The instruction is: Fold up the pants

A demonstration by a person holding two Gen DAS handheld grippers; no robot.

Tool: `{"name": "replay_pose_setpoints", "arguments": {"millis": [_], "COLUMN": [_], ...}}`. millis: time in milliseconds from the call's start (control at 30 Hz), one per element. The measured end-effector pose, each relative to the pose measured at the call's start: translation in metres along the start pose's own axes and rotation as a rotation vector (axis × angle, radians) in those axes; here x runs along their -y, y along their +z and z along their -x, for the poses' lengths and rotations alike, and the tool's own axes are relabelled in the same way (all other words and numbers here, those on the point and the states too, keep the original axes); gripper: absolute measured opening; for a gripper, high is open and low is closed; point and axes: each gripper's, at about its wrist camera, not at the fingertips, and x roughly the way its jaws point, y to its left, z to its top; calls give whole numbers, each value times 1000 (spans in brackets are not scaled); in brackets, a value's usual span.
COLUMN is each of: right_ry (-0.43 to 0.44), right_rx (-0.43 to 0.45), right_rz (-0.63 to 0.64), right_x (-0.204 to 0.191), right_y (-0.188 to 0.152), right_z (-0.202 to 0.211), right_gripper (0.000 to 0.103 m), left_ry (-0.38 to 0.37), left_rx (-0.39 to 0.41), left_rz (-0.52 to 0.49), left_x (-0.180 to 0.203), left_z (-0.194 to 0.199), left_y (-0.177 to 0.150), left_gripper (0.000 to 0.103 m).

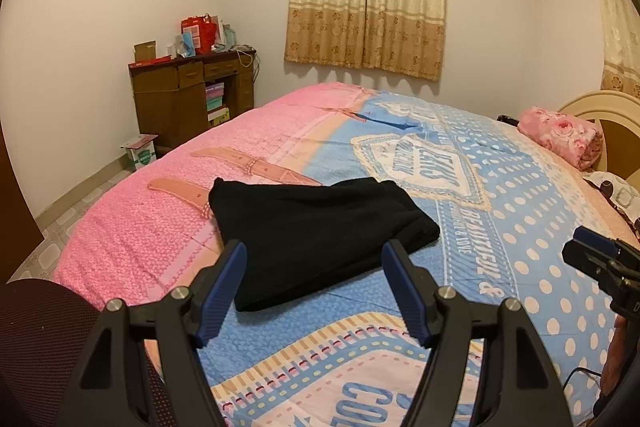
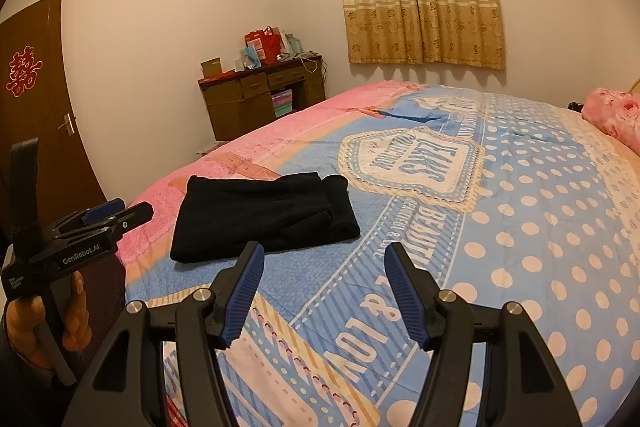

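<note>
On the quilted bedspread (image 1: 500,211), soft black pants (image 1: 316,227) lie folded rectangular.

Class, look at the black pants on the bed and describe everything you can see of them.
The black pants look like soft, matte cloth, already folded into a compact, layered bundle with rounded folded edges. They lie flat on the bedspread, straddling its pink and blue areas. Nothing else touches them; both hand-held grippers are open and apart from them.

The black pants (image 1: 316,231) (image 2: 260,219) are seen folded into a compact, flat bundle of several layers. They are laid on the bed (image 1: 520,211) (image 2: 520,227), across its pink-and-blue cover boundary, near the bed's front edge.
</note>
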Motion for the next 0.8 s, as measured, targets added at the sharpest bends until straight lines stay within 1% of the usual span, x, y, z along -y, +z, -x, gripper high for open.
{"name": "replay_pose_setpoints", "arguments": {"millis": [200,333,400,600,800], "right_ry": [2,2,1,4,11], "right_rx": [-6,15,31,48,52], "right_rz": [4,-1,-4,-6,3], "right_x": [-3,-4,-4,-7,-11], "right_y": [-2,-1,0,3,2], "right_z": [-3,-1,2,6,9], "right_gripper": [64,64,64,64,64], "left_ry": [10,31,36,47,58], "left_rx": [-8,-1,0,4,20], "left_rz": [2,-21,-26,-26,-22], "left_x": [-4,-2,-1,-1,-5], "left_z": [-3,-3,-3,-2,2], "left_y": [0,0,1,2,4], "left_gripper": [73,73,79,87,89]}}
